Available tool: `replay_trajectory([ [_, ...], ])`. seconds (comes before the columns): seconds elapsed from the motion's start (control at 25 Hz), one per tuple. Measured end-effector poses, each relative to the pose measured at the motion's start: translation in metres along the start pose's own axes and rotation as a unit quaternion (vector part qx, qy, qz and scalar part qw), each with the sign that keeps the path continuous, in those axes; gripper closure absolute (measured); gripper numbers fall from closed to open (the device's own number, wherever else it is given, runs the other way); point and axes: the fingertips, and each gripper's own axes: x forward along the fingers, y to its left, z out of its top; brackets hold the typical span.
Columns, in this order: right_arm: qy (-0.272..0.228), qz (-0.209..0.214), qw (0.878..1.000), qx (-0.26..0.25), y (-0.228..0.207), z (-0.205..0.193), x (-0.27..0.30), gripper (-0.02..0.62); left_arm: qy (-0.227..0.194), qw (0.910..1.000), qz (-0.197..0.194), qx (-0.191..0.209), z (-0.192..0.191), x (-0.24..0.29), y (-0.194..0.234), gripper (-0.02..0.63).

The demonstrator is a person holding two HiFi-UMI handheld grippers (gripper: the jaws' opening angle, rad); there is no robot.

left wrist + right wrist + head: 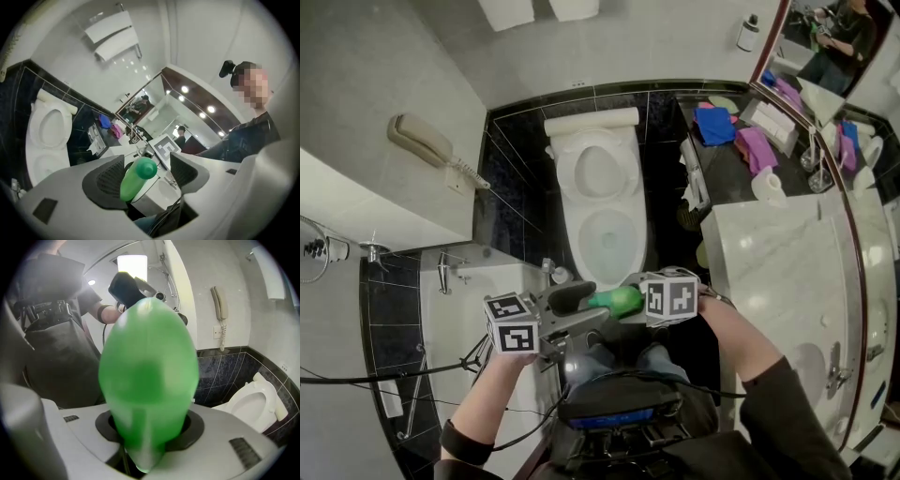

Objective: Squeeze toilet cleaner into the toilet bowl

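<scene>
The toilet (574, 234) stands against the dark tiled wall with its seat and lid lifted, so the bowl is uncovered. The green bottle (616, 300) of cleaner is not over the bowl: it hangs in the air just short of the toilet's front edge, lying roughly level between the two grippers and above the person's knees.

The right gripper (630, 300) comes in from the counter side of the toilet. Its jaws are clamped on the bottle, whose body fills that gripper's own view, with both pads pressed against the green plastic.

The left gripper (586, 309) comes in from the opposite side and faces the right one across the bottle. Its jaws stand apart. One rounded end of the bottle pokes in between them and sits close to one pad, while a clear gap shows before the other pad, so this gripper has no hold on it. I cannot tell whether that end is a cap.

A wall phone (427, 142) hangs on the pale wall to one side of the toilet. On the other side runs a dark shelf with a blue cloth (712, 124) and a purple cloth (757, 148), and nearer than those is a pale marble counter (769, 253).
</scene>
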Motion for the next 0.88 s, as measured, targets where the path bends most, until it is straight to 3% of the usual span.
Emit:
replay_trajectory([
  [0.08, -0.001, 0.001, 1.0, 0.0, 0.001, 0.001, 0.001, 0.408, 0.009, 0.9999, 0.004, 0.005, -0.003, 0.001, -0.001, 0.333],
  [0.2, -0.005, 0.001, 1.0, -0.002, 0.002, 0.004, 0.001, 0.408, 0.014, 0.9998, 0.005, 0.014, -0.006, 0.002, -0.001, 0.488],
  [0.32, 0.002, 0.002, 1.0, -0.002, 0.003, 0.001, 0.002, 0.41, 0.026, 0.9992, 0.006, 0.031, -0.009, 0.002, -0.001, 0.494],
  [0.4, 0.004, 0.003, 1.0, -0.002, 0.004, -0.002, 0.003, 0.41, 0.044, 0.9969, 0.012, 0.064, -0.013, 0.004, -0.002, 0.494],
  [0.48, 0.004, 0.006, 1.0, -0.001, 0.006, -0.003, 0.003, 0.41, 0.07, 0.9872, 0.019, 0.143, -0.018, 0.006, -0.004, 0.494],
  [0.56, 0.003, 0.01, 1.0, -0.001, 0.007, -0.004, 0.003, 0.41, 0.103, 0.9598, 0.016, 0.26, -0.022, 0.008, -0.011, 0.494],
  [0.68, 0.002, 0.015, 1.0, -0.005, 0.009, -0.002, 0.003, 0.41, 0.14, 0.8912, 0.0, 0.432, -0.028, 0.01, -0.026, 0.493],
  [0.72, 0.001, 0.017, 1.0, -0.005, 0.01, -0.001, 0.003, 0.41, 0.143, 0.8736, 0.002, 0.465, -0.029, 0.009, -0.029, 0.494],
  [0.8, -0.004, 0.021, 1.0, -0.004, 0.013, 0.001, 0.003, 0.41, 0.148, 0.847, 0.006, 0.511, -0.027, 0.009, -0.035, 0.492],
  [0.88, -0.008, 0.026, 1.0, -0.002, 0.015, 0.002, 0.003, 0.41, 0.159, 0.8122, 0.007, 0.561, -0.03, 0.01, -0.036, 0.492],
])
